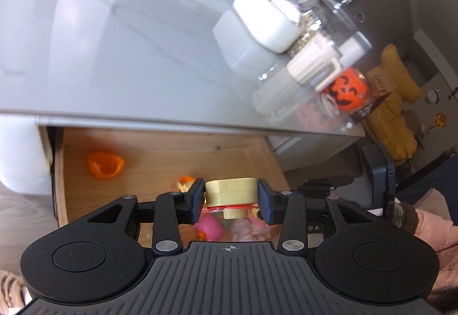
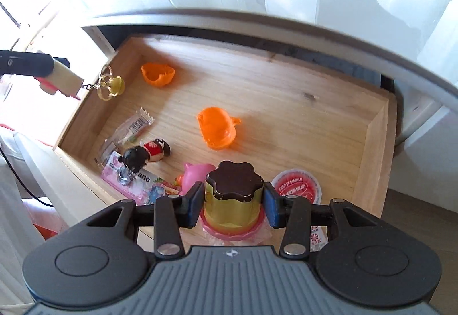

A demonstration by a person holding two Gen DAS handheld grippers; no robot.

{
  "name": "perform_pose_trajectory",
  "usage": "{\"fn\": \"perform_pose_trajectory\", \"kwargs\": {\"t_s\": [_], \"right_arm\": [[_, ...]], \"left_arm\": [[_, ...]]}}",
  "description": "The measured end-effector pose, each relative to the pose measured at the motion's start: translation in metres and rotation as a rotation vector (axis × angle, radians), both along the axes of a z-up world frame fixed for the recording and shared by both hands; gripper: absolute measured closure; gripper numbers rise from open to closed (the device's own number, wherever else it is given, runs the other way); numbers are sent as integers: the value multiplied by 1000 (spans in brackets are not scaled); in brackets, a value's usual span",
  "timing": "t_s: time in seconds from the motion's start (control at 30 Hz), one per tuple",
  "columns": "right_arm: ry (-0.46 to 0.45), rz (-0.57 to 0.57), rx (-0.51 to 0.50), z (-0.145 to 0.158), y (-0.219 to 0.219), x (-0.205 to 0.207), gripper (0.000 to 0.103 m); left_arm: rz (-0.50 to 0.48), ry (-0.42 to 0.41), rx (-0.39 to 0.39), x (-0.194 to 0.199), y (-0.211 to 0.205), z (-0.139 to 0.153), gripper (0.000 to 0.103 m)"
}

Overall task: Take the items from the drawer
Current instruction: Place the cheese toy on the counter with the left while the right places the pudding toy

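Observation:
The wooden drawer [image 2: 376, 154] stands pulled out under a grey countertop. My right gripper [image 2: 234, 204] is shut on a pudding toy [image 2: 233, 186] with a brown top, yellow body and pink base, at the drawer's near edge. My left gripper [image 1: 232, 196] is shut on a pale yellow keychain block [image 1: 230, 192], held above the drawer. In the right wrist view the left gripper [image 2: 43, 68] is off the drawer's left side, and a gold bell charm [image 2: 110, 86] dangles from the block [image 2: 67, 78] on a short chain.
In the drawer lie two orange shell halves [image 2: 157, 73] [image 2: 219, 129], a small doll [image 2: 146, 153], a pink pig [image 2: 194, 174], a clear wrapper [image 2: 131, 126], a pink packet [image 2: 128, 183] and a round red-and-white lid [image 2: 297, 189]. White containers [image 1: 266, 23] and an orange pumpkin bucket [image 1: 347, 88] stand on the countertop [image 1: 128, 43].

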State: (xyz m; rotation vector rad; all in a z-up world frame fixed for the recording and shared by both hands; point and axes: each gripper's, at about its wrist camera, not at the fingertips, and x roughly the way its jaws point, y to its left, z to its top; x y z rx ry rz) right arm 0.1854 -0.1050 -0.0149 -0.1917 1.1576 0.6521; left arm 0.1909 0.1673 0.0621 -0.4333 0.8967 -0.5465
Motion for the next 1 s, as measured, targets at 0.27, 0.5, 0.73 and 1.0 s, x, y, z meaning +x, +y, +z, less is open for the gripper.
{"fn": "perform_pose_trajectory", "kwargs": {"t_s": [0.27, 0.5, 0.73, 1.0], "right_arm": [[-148, 10, 129, 43, -10, -11, 60], [-182, -37, 119, 39, -14, -5, 60], [-195, -91, 102, 33, -23, 7, 60], [-302, -71, 300, 88, -27, 16, 60]], "left_arm": [[152, -422, 86, 66, -52, 89, 60], [220, -463, 426, 144, -104, 11, 60], [220, -367, 409, 140, -85, -11, 56], [176, -267, 244, 49, -21, -2, 56]]}}
